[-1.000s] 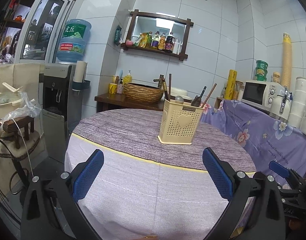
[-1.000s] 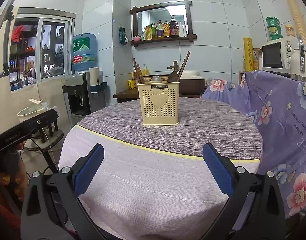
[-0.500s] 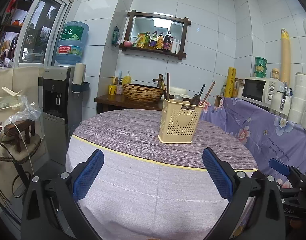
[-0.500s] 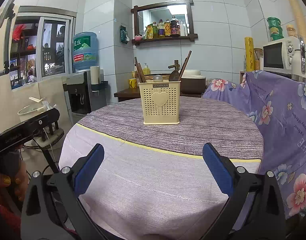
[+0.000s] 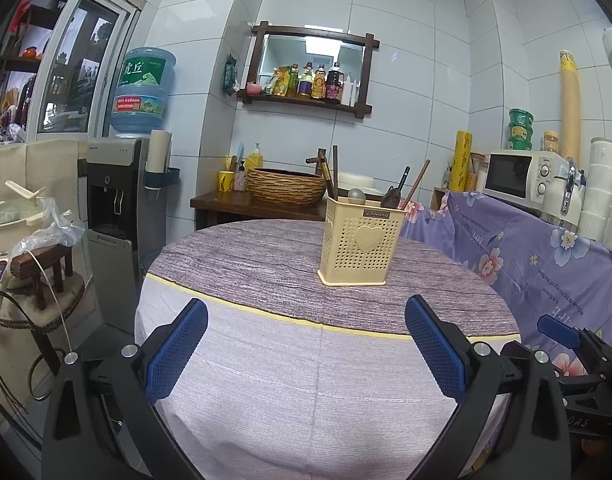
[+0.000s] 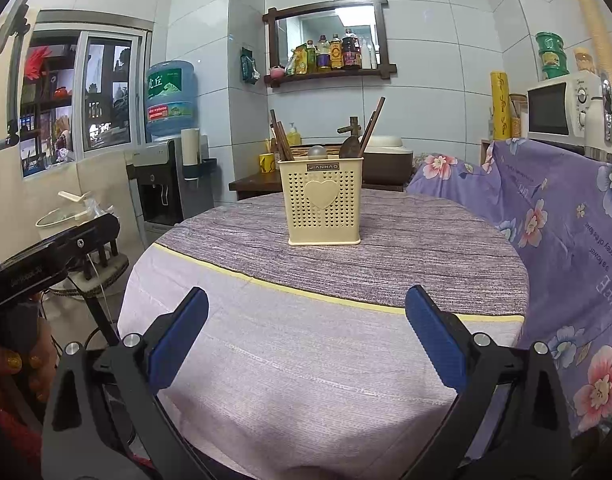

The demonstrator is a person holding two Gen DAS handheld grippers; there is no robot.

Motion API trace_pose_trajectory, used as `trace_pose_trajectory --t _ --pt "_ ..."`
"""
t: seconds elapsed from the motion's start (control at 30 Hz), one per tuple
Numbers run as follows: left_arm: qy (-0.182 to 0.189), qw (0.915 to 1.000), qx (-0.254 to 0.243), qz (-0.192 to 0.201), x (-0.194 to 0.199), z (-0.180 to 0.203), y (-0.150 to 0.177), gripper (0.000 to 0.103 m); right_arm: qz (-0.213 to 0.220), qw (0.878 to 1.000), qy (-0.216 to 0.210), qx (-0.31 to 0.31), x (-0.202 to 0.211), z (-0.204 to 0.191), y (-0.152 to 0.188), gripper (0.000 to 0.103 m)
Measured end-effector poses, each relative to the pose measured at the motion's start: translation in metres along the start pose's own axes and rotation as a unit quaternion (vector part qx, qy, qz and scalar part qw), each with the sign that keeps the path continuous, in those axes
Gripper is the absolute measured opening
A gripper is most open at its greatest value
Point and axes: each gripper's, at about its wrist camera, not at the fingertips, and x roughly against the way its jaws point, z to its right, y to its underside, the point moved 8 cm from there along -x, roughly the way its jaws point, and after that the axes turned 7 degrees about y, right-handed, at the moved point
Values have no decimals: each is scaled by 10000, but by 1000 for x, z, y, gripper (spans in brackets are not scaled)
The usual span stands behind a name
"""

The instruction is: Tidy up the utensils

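The left gripper [image 5: 306,344] has its blue-padded fingers [image 5: 177,354] spread wide with nothing between them, and the right gripper [image 6: 306,338] is the same, spread and empty. Both hang over the near edge of the round bench [image 5: 306,380] with its pale lilac and grey-purple cloth. Well ahead of both sets of fingers, upright near the bench's middle, stands the cream perforated plastic utensil basket with a heart on its front [image 6: 322,204]. Dark wooden chopsticks [image 6: 279,136], a dark wooden spoon [image 6: 349,147] and a round metal ladle head [image 6: 318,152] already stand in it. No loose utensil shows on the cloth, so the sorting looks finished or nearly so.
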Motion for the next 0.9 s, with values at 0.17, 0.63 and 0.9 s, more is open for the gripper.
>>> trace_pose_trajectory --t 0.17,0.63,0.9 --pt "-4 10000 -13 -37 0 0 2 98 -6 10000 -3 6 0 -1 1 97" --pt "-23 10000 -39 -26 1 2 3 98 -20 10000 -7 3 -1 0 2 97" --pt "-48 9999 -64 -79 -1 0 4 98 -46 10000 -10 4 -1 -1 3 97"
